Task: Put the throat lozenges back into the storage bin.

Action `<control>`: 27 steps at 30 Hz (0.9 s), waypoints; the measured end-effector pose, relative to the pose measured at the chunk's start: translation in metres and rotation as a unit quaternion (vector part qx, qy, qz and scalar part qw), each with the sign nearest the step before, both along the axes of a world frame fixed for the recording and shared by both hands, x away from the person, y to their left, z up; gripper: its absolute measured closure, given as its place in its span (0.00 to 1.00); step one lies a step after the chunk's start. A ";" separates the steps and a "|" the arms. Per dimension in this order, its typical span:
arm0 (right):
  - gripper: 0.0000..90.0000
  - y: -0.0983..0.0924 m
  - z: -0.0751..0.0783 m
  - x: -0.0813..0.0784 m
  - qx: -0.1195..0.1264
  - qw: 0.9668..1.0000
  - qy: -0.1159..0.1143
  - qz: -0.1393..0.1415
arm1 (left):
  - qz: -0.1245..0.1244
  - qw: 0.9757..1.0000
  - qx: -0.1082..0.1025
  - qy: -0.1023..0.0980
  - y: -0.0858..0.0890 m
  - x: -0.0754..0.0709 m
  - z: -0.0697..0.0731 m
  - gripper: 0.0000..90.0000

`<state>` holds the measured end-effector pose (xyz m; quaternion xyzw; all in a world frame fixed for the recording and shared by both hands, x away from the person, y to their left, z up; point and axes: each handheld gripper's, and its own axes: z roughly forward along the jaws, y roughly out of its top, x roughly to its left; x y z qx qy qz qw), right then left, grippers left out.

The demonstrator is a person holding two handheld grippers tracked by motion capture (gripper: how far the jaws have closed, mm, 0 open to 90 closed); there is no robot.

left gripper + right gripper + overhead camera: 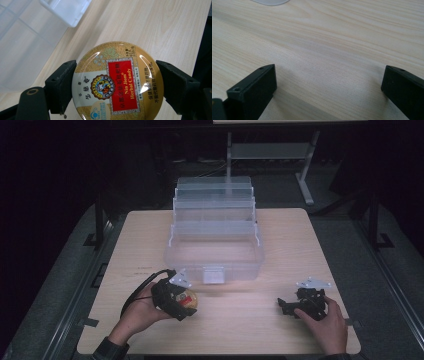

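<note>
Here we clamp the candy tin (117, 82) in our left gripper (176, 301), right gripper (329, 92) wide; its glossy rim may slip loose

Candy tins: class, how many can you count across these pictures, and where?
1. The round gold candy tin sits between the jaws of the left gripper, near the clear tiered box. The box's frosted compartments could hide others.

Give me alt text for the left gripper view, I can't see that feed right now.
A round gold candy tin labelled "Nin Jiom Herbal Candy" sits between the left gripper's two black jaws, which stand at its two sides. Under it is a light wood table, and a clear plastic box shows at the upper left.
</note>
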<state>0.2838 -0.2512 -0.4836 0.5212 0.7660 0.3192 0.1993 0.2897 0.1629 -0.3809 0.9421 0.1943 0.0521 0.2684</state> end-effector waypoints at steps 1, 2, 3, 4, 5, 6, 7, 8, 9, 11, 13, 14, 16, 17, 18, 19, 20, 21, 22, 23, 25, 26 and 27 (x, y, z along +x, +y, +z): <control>0.00 0.000 0.000 0.000 0.000 1.000 0.000 0.000 | 0.000 1.000 0.000 0.001 0.000 0.001 0.001 0.22; 0.00 0.000 0.000 0.000 0.000 1.000 0.000 0.000 | 0.001 1.000 0.000 0.001 0.000 0.002 0.002 0.22; 0.00 0.000 0.000 0.000 0.000 1.000 0.000 0.000 | 0.003 1.000 -0.002 0.001 0.000 0.002 0.003 0.22; 0.00 0.000 0.000 0.000 0.000 1.000 0.000 0.000 | 0.004 1.000 -0.002 0.000 0.001 0.003 0.005 0.22; 0.00 0.000 0.000 0.000 0.000 1.000 0.000 0.000 | 0.003 1.000 -0.002 -0.001 0.001 0.004 0.006 0.22; 0.00 0.000 0.000 0.000 0.000 1.000 0.000 0.000 | 0.002 1.000 -0.002 -0.001 0.001 0.005 0.007 0.22; 0.00 0.000 0.000 0.000 0.000 1.000 0.000 0.000 | 0.003 1.000 -0.002 0.000 0.001 0.006 0.009 0.22; 0.00 0.000 0.000 0.000 0.000 1.000 0.000 0.000 | 0.003 1.000 -0.003 -0.002 0.001 0.008 0.011 0.22; 0.00 0.000 0.000 0.000 0.000 1.000 0.000 0.000 | 0.003 1.000 -0.003 -0.002 0.001 0.008 0.011 0.22; 0.00 0.000 0.000 0.000 0.000 1.000 0.000 0.000 | 0.000 1.000 0.000 -0.003 0.000 0.010 0.014 0.22; 0.00 0.000 0.000 0.000 0.000 1.000 -0.001 0.000 | 0.000 1.000 -0.002 -0.003 0.000 0.011 0.016 0.22; 0.00 0.000 0.000 0.000 0.000 1.000 0.000 0.000 | 0.000 1.000 -0.003 -0.002 0.000 0.012 0.017 0.22; 0.00 0.000 0.000 0.000 0.000 1.000 0.000 0.000 | 0.000 1.000 -0.002 -0.002 0.000 0.014 0.018 0.22; 0.00 0.000 0.000 0.000 0.000 1.000 0.000 0.000 | 0.000 1.000 -0.002 -0.001 0.000 0.015 0.019 0.22; 0.00 0.000 0.000 0.000 0.000 1.000 0.000 0.000 | 0.001 1.000 -0.004 -0.001 0.000 0.015 0.019 0.22; 0.00 0.000 0.000 0.000 0.000 1.000 0.000 0.000 | 0.000 1.000 -0.003 -0.001 0.000 0.016 0.020 0.22; 0.00 0.000 0.000 0.000 0.000 1.000 0.000 0.000 | 0.000 1.000 -0.002 0.000 0.000 0.017 0.021 0.22; 0.00 0.000 0.000 0.000 0.000 1.000 0.000 0.000 | 0.000 1.000 -0.002 0.000 0.000 0.018 0.022 0.22; 0.00 0.000 0.000 0.000 0.000 1.000 0.000 0.000 | 0.001 1.000 -0.003 0.001 0.000 0.018 0.023 0.22; 0.00 0.000 0.000 0.000 0.000 1.000 0.000 0.000 | 0.002 1.000 -0.003 0.000 0.000 0.019 0.023 0.22; 0.00 0.000 0.000 0.000 0.000 1.000 0.000 0.000 | 0.002 1.000 -0.006 -0.001 0.001 0.021 0.025 0.22; 0.00 0.000 0.000 0.000 0.000 1.000 0.000 0.000 | 0.003 1.000 -0.006 -0.001 0.001 0.022 0.027 0.22; 0.00 0.000 0.000 0.000 0.000 1.000 0.000 0.001 | 0.006 1.000 -0.007 0.000 0.000 0.023 0.027 0.22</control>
